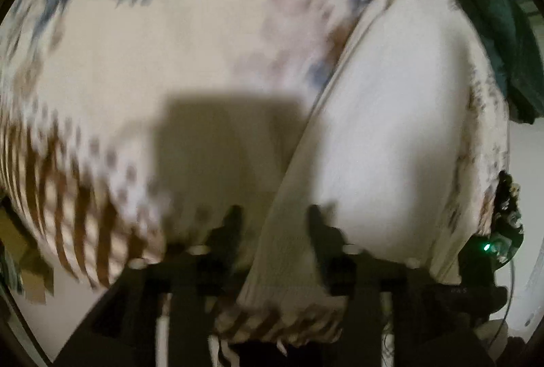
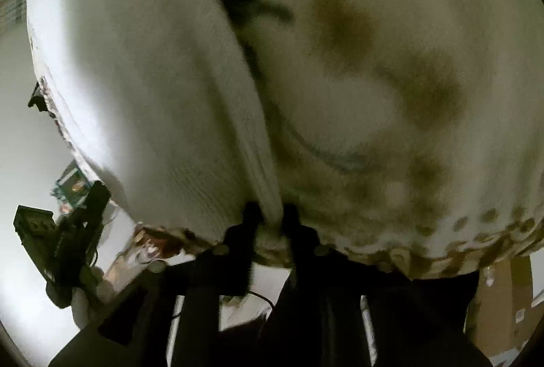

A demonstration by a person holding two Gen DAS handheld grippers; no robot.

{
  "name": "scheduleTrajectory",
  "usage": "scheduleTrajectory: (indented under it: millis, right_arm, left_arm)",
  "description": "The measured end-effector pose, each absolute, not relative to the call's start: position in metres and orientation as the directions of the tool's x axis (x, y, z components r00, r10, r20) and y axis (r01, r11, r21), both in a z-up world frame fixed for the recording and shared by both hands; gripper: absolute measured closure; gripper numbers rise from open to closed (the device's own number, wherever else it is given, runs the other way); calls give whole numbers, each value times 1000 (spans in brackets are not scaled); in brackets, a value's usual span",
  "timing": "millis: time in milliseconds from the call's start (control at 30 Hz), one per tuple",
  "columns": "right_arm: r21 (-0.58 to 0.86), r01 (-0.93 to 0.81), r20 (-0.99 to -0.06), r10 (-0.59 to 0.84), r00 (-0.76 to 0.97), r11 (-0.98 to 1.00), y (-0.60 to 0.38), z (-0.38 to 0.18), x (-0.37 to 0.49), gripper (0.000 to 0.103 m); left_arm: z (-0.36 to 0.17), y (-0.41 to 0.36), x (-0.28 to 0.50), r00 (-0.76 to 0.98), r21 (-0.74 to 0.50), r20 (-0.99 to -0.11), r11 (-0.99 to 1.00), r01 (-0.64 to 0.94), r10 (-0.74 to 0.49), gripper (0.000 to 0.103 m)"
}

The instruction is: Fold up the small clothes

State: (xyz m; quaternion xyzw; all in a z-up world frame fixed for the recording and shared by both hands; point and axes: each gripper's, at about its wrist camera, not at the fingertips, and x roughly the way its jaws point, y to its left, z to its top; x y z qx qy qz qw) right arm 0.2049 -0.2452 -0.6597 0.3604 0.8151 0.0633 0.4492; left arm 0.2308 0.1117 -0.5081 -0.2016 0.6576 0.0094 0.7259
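From my left wrist feed, the garment (image 1: 210,37) reads as soft matt knit cloth, cream with blurred brown and blue-grey pattern, and its paler folded-over panel at the right of the frame shows a fine ribbed weave. The left claw (image 1: 272,214) at the bottom looks like matt black plastic, as does the right claw (image 2: 270,214) in my other feed. At the lower right of the right wrist frame I see dull brown cardboard (image 2: 503,306), and the dark green cloth (image 1: 499,37) at the left feed's upper right looks matt too.
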Motion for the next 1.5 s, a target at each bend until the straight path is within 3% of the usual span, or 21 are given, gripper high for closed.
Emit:
scheduleTrajectory:
  millis: [33,67,267,467,500,533,767,900,1033,1200,1367,1500]
  right_arm:
    - [433,536,-696,647,-313,725,-252,-654,212,45]
    - [438,537,-710,644,-286,721,-259,-648,221,43]
    - [444,529,-815,571,-96,723,-294,-624,307,43]
    - [471,484,-869,483,110,737,-303,-604,412,42]
    - [470,480,-872,473,125,741,-301,-602,423,42]
    - [472,478,-874,466,139,741,-302,-599,436,42]
    - [484,472,-869,469,158,737,-310,-592,459,42]
    - [466,503,-873,469,131,728,-321,-616,456,42]
    - [492,517,-853,508,124,700,-331,-624,421,28]
    - [532,490,-803,595,32,690,-318,-618,359,22]
    - [552,492,-713,687,-140,673,-293,-646,271,22]
    - [600,533,-617,769,-168,597,-275,-676,223,22]
  left_arm:
    - [-502,111,244,165,-298,-951,915,-271,-261,48]
    - [-496,111,260,204,-325,-939,910,-258,-277,47]
    - [-494,76,410,350,-405,-873,905,-129,-340,46]
    - [-527,37,510,313,-392,-879,919,-46,-359,47]
    - [-534,33,518,307,-376,-886,926,-32,-349,52]
    - [-537,30,525,311,-369,-886,929,-24,-344,93]
    - [-541,52,555,348,-364,-880,930,-55,-324,97]
    - [-549,40,561,259,-365,-901,931,-19,-348,92]
    - [-528,44,526,245,-393,-890,919,15,-385,65]
    - [-506,76,428,211,-447,-875,894,-7,-436,49]
    - [-535,100,313,61,-466,-885,880,-92,-462,47]
    - [-570,104,245,-23,-508,-855,845,-166,-519,48]
